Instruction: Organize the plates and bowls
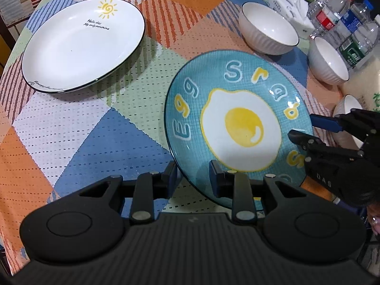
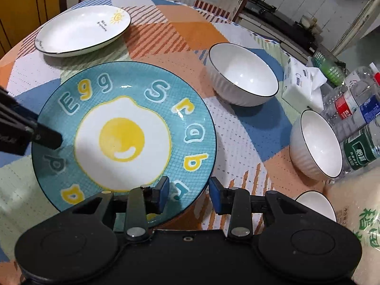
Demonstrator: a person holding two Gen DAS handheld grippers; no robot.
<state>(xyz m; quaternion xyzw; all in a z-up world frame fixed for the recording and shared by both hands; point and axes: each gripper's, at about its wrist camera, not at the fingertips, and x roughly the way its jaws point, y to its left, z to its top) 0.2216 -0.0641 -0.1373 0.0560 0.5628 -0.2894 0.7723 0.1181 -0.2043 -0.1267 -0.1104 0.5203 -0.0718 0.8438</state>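
The blue egg plate (image 2: pixel 123 137) is lifted off the checked tablecloth (image 1: pixel 71 128) and tilted, casting a shadow beneath; it sits near the middle of the round table. A fried egg is painted in its centre, ringed by blue and yellow letters on a fine grid pattern.

The left gripper (image 1: pixel 192 178) straddles the plate's near rim, one blue-padded finger below the edge and one above the glazed face; the gap is wide and it cannot be told whether the pads actually pinch the rim. The right gripper (image 2: pixel 189 193) straddles the opposite rim in the same way, its fingers spread apart with the edge between them. In the left wrist view it appears at the right side of the plate, one finger over the face and one behind the rim.

A white plate (image 1: pixel 83 47) with a dark rim and a small yellow sun lies flat on the cloth, well apart from the blue one. A ribbed white bowl (image 2: pixel 242 80) with a thin dark rim stands beyond the blue plate; a second bowl (image 2: pixel 315 146) stands farther right and a third bowl (image 2: pixel 315 205) shows only partly at the table's edge. Beside them are a tissue pack (image 2: pixel 301 83), clear plastic water bottles (image 2: pixel 356 109) and a sack (image 2: pixel 358 216) with green print.
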